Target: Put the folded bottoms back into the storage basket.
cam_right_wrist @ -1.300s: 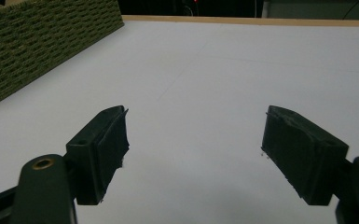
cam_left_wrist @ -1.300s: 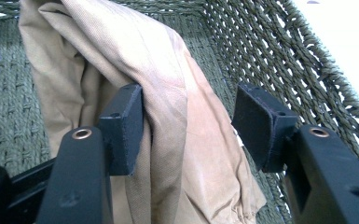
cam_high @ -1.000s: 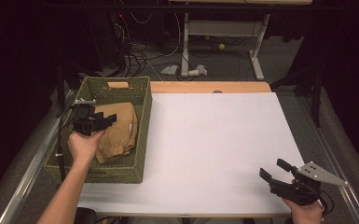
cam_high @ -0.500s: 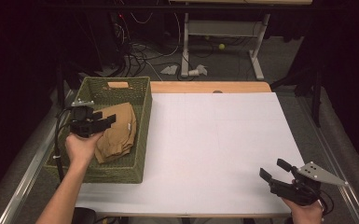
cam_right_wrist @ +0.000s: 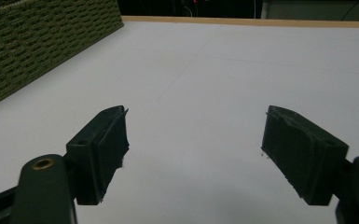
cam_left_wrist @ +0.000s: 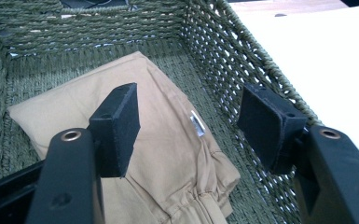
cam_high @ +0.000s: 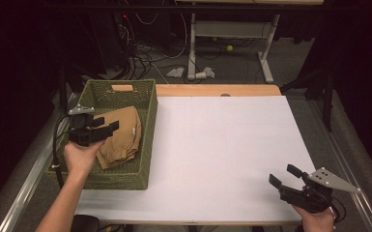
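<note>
Little has shifted: the left tongs (cam_high: 107, 127) have drifted slightly toward the left of the frame and still hang over the basket (cam_high: 147, 140), while the right tongs (cam_high: 285, 176) stay put at the lower right, above the bare white worktop (cam_high: 222, 154). Both stand wide open, gripping nothing. Folded tan cloth (cam_left_wrist: 168, 140) lies in the basket, directly below the left pads (cam_left_wrist: 119, 126) but apart from them. My guess is the person is lining up to pick the cloth out; no grasp has begun yet.
</note>
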{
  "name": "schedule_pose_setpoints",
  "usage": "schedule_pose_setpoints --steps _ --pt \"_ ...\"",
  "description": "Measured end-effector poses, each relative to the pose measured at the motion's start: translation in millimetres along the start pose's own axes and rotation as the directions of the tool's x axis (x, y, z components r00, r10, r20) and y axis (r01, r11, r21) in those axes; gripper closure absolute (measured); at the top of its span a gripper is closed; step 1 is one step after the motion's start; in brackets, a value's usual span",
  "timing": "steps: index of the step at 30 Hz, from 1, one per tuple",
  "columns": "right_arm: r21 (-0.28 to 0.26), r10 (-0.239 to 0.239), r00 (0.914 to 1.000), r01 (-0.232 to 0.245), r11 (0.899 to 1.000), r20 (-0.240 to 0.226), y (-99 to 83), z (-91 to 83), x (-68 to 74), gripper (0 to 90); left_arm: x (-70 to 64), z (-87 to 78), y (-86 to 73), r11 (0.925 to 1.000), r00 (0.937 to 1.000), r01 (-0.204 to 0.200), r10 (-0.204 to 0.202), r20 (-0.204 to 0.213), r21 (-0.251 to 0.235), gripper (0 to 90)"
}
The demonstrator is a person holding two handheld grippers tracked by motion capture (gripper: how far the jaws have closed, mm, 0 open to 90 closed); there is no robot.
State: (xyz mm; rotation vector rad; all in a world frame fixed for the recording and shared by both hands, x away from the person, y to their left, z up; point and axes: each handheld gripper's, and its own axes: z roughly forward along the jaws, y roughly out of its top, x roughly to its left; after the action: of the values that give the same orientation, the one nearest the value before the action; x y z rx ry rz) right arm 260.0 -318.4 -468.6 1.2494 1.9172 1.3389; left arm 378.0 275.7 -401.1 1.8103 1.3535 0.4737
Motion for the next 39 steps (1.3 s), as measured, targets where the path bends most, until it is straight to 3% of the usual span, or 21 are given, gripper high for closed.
schedule_pose_setpoints --steps 39 --pt "-0.001 0.001 1.0000 -0.001 1.000 0.001 0.0 -0.1 0.0 23.2 -14.8 -25.2 -23.1 0.9979 0.9977 -0.037 0.040 0.055 -0.054 34.3"
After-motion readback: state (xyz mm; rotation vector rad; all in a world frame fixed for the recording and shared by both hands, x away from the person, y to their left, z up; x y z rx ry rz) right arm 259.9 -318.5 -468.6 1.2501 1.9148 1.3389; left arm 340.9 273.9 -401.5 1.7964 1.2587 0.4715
